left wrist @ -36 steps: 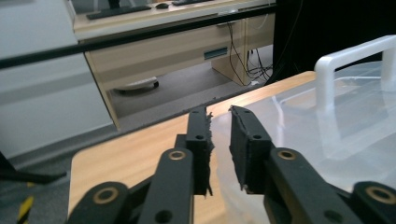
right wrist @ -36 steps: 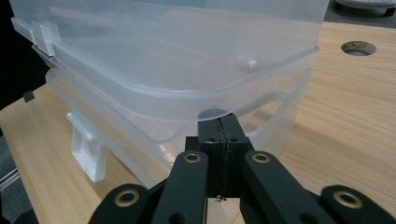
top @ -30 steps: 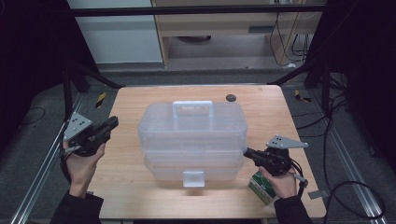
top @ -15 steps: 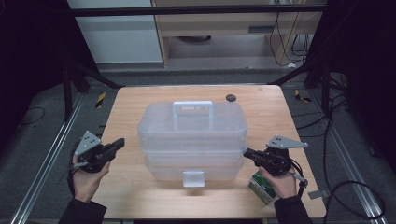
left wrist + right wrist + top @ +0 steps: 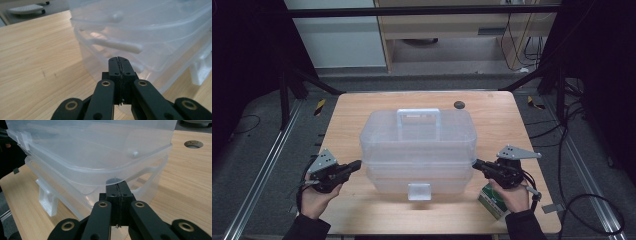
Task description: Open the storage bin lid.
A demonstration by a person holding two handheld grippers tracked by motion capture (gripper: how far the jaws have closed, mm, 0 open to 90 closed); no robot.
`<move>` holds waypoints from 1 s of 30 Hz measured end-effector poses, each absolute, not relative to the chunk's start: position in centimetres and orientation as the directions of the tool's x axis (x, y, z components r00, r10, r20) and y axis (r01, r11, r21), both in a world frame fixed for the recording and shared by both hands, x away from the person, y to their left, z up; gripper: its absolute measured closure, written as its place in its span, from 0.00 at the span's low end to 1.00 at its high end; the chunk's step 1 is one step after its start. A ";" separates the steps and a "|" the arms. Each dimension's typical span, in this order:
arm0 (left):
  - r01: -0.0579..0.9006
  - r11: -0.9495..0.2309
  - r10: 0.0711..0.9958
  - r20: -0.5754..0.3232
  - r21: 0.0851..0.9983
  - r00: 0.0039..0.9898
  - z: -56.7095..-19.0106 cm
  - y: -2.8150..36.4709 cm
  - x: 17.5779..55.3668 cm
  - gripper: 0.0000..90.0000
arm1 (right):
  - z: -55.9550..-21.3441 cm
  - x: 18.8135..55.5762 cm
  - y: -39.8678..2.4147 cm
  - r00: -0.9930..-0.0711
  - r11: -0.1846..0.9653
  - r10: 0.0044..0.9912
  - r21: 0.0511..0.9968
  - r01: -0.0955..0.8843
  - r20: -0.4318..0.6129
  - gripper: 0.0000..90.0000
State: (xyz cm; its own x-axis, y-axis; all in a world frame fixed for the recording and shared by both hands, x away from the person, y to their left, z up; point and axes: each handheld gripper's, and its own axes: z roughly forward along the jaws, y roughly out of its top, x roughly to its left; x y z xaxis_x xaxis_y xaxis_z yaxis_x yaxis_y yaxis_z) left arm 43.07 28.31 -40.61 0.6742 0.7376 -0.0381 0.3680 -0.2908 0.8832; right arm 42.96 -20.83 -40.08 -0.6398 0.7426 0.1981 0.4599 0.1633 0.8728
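I am looking down on a wooden table (image 5: 362,107) with a large clear plastic storage box (image 5: 417,137) standing at its middle, a carry handle (image 5: 418,116) on top and a front latch (image 5: 418,190) on the near side. The box's long axis runs left to right across the table. My left gripper (image 5: 356,165) sits at the box's left end, jaws pressed together on nothing, tips pointing right at the rim under the lid (image 5: 140,22). My right gripper (image 5: 477,163) mirrors it at the right end, jaws likewise closed and empty, tips pointing left, just at the overhanging rim. Both hands look equally near, the box lying squarely between them. I judge the next move turns on both tips catching under the end rims. A small green carton (image 5: 491,200) lies under my right hand.
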 end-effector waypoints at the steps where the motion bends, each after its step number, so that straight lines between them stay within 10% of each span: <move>1: 0.362 -0.287 0.734 -0.040 0.887 0.678 -40.5 28.2 43.0 0.99 | -40.1 43.0 -20.8 -0.640 0.163 0.743 0.873 0.460 0.198 1.00; 30: 0.273 -0.239 0.742 -0.006 0.932 0.671 -37.8 26.9 43.2 0.99 | -38.1 44.1 -21.1 -0.644 0.101 0.730 0.897 0.430 0.226 1.00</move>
State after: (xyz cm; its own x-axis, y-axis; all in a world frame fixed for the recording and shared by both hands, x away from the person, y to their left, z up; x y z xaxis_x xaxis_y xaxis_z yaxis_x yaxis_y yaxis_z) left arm 43.19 26.88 -37.78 0.6706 0.7418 -0.0064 0.2731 -0.2388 0.9319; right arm 44.14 -21.12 -38.07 -0.6444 0.7304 0.2262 0.4296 0.1011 0.8974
